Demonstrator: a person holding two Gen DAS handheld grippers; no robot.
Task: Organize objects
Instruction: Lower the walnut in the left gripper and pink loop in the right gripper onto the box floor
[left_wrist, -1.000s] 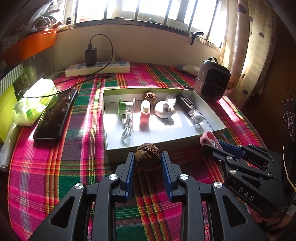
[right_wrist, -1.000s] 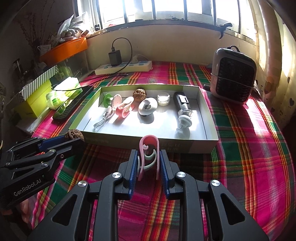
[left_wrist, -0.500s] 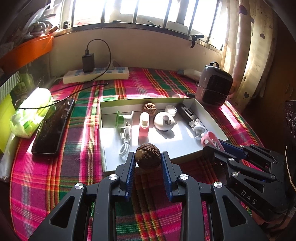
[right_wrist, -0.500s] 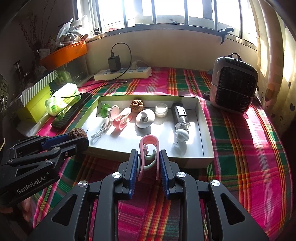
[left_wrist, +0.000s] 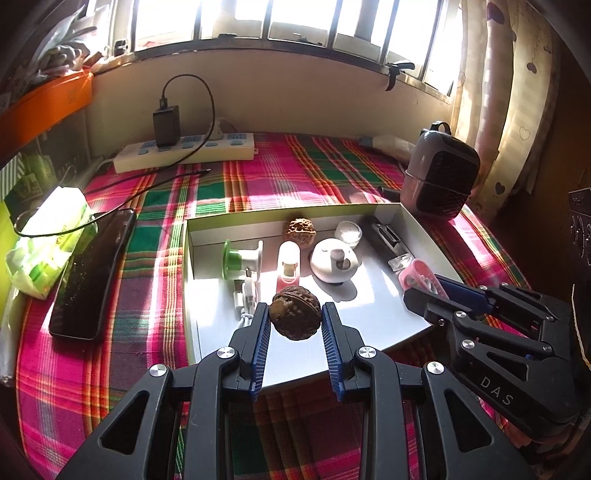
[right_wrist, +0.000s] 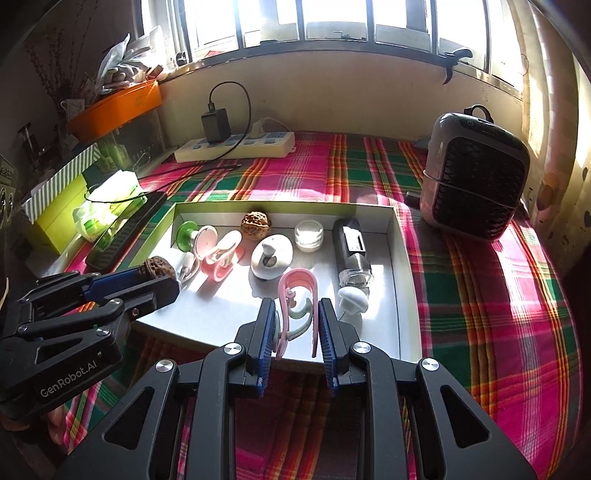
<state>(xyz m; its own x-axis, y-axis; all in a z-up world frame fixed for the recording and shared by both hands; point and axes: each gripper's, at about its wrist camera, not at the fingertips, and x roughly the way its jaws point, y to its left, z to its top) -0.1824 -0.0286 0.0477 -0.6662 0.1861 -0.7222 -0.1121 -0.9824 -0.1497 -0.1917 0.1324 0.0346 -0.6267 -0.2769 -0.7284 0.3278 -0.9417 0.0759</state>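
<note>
A sunlit window bay is seen behind a surface covered by a plaid cloth (left_wrist: 317, 173), on which a shallow white box (right_wrist: 400, 236) has been set near the middle. Along the box's far wall a row is already laid out: a green-based piece at the far left corner, a pink clip, a walnut (right_wrist: 256, 220), a white dome-shaped item, a small clear jar, and a dark bottle (right_wrist: 351, 246) along the right wall. Most of the sorting is therefore judged done, with two pieces yet to be set down. A second walnut (left_wrist: 294, 312) is clamped between the pads of the left gripper (left_wrist: 294, 325) and is held above the box's near edge, over its left half. A pink hook-shaped clip (right_wrist: 297, 302) is pinched upright in the closed right gripper (right_wrist: 296, 325), likewise above the near edge, just beside the bottle's white cap. Bare floor is left in the near half of the box, where both could be placed. A power strip (left_wrist: 184, 149), a phone (left_wrist: 92, 273) and a small heater (right_wrist: 476, 181) remain outside the box on the cloth.
</note>
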